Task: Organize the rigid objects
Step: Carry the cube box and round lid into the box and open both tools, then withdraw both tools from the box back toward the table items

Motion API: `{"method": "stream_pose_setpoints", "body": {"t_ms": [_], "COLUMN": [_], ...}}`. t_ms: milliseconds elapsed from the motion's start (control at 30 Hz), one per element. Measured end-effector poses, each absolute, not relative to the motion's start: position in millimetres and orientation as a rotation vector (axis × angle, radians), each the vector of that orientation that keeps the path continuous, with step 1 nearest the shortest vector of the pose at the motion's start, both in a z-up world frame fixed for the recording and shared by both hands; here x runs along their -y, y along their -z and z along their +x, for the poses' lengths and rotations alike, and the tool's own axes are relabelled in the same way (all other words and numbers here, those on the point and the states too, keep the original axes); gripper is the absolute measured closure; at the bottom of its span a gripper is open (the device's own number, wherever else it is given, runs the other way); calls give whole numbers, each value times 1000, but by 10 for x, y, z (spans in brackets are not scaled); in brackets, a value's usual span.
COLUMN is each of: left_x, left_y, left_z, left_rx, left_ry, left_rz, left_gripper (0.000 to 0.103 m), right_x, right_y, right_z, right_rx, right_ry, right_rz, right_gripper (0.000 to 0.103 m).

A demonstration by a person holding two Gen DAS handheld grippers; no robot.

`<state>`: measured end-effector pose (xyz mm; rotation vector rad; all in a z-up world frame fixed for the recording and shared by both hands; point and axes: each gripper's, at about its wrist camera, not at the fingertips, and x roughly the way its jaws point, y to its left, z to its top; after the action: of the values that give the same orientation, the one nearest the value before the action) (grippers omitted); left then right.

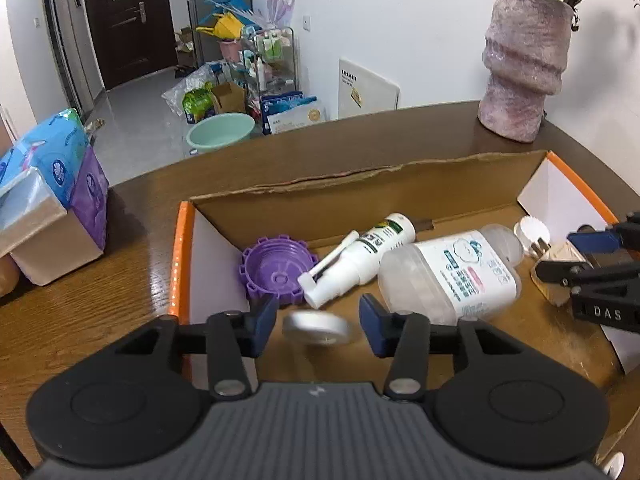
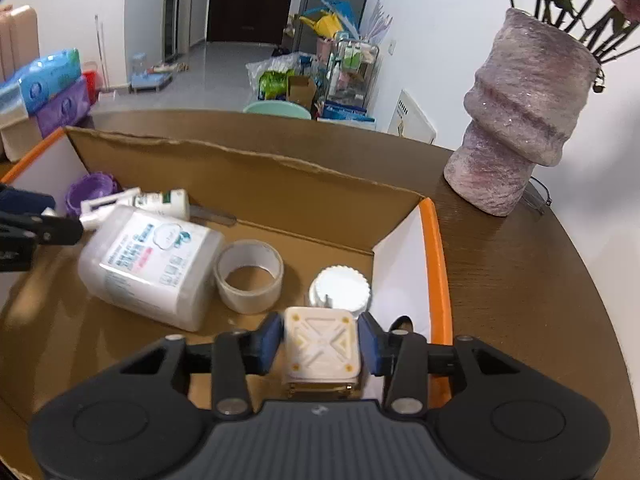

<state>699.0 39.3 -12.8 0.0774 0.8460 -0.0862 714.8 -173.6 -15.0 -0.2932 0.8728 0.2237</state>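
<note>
An open cardboard box [image 1: 320, 196] with orange rims sits on the wooden table. Inside lie a purple lid [image 1: 276, 270], a white spray bottle [image 1: 360, 256], a clear labelled bottle [image 1: 452, 272], a tape roll [image 2: 249, 276] and a white ridged cap [image 2: 340, 286]. My left gripper [image 1: 318, 322] is open over the box; a blurred silver round tin [image 1: 318, 328] lies between its fingers without touching them. My right gripper [image 2: 320, 342] has its blue pads against a cream plug adapter [image 2: 320, 346], at the box's right end. The right gripper also shows in the left wrist view [image 1: 592, 264].
A mottled pink vase [image 1: 524, 60] with stems stands at the table's far right. Tissue packs on a small box [image 1: 52, 200] sit at the table's left. Beyond the table are a green basin [image 1: 220, 130], a cluttered rack and a dark door.
</note>
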Motion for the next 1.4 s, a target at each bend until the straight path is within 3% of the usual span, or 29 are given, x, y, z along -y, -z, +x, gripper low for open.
{"method": "stream_pose_setpoints", "body": {"t_ms": [200, 367, 500, 733, 900, 967, 1033, 1267, 1400], "left_x": [-367, -538, -591, -600, -581, -579, -551, -458, -483], "left_y": [91, -234, -684, -1436, -1671, -1705, -1721, -1555, -1387], "left_z": [6927, 6693, 6431, 5799, 5342, 5163, 4955, 4360, 4000], "left_rx": [-841, -782, -756, -641, -547, -511, -461, -349, -232], "left_ry": [162, 137, 113, 69, 10, -8, -37, -20, -50], "left_rz": [55, -27, -28, 1, 1, -26, -15, 41, -10], "left_gripper": [28, 21, 19, 5, 4, 1, 0, 0, 0], "right_x": [1726, 1816, 1839, 1825, 1850, 1875, 1912, 2084, 2243], "right_y": [79, -324, -731, -1375, -1682, -1753, -1785, -1701, -1561], "right_z": [7227, 7165, 6963, 6410, 6022, 5864, 5663, 5038, 4704], "right_rx": [-890, -867, -819, -756, -704, -665, -611, -480, -344], "right_ry": [-235, -246, -251, -288, -294, -293, -281, -248, -215], "right_rz": [-281, -203, -201, -211, -200, -188, -172, -148, -92], "right_gripper": [61, 60, 49, 47, 45, 37, 22, 22, 9]}}
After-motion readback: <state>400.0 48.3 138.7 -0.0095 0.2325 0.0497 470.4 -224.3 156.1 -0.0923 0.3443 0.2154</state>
